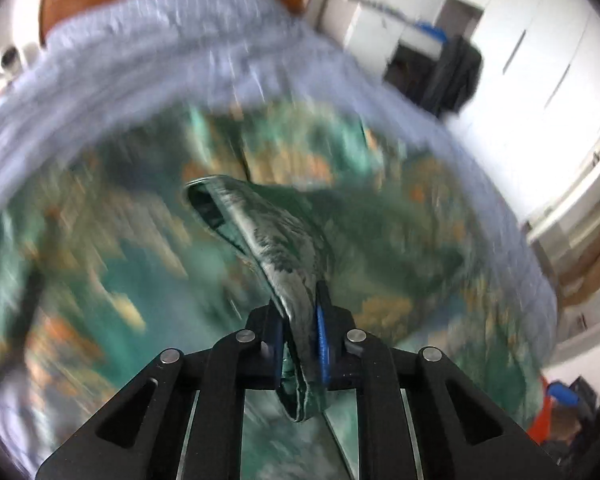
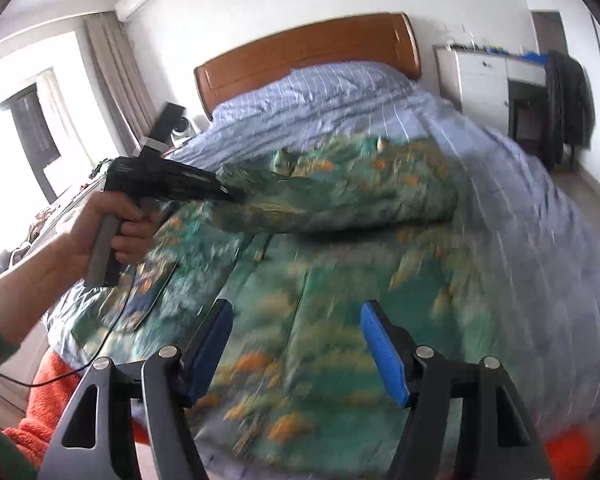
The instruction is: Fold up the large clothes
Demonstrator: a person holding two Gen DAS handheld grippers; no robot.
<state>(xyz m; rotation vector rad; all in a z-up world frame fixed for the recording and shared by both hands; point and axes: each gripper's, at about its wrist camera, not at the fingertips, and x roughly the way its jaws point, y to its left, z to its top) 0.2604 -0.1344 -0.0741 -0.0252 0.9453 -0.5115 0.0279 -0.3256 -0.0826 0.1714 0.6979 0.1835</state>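
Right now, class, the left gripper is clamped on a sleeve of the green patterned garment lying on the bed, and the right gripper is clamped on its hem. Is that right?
Not quite. The right gripper holds nothing: its jaws stand open above the green patterned garment, as the right wrist view shows. The left gripper is indeed clamped on a sleeve, and the garment does lie on the bed.

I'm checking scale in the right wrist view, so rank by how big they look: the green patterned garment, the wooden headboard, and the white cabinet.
1. green patterned garment
2. wooden headboard
3. white cabinet
The garment lies nearest the camera, which exaggerates it.
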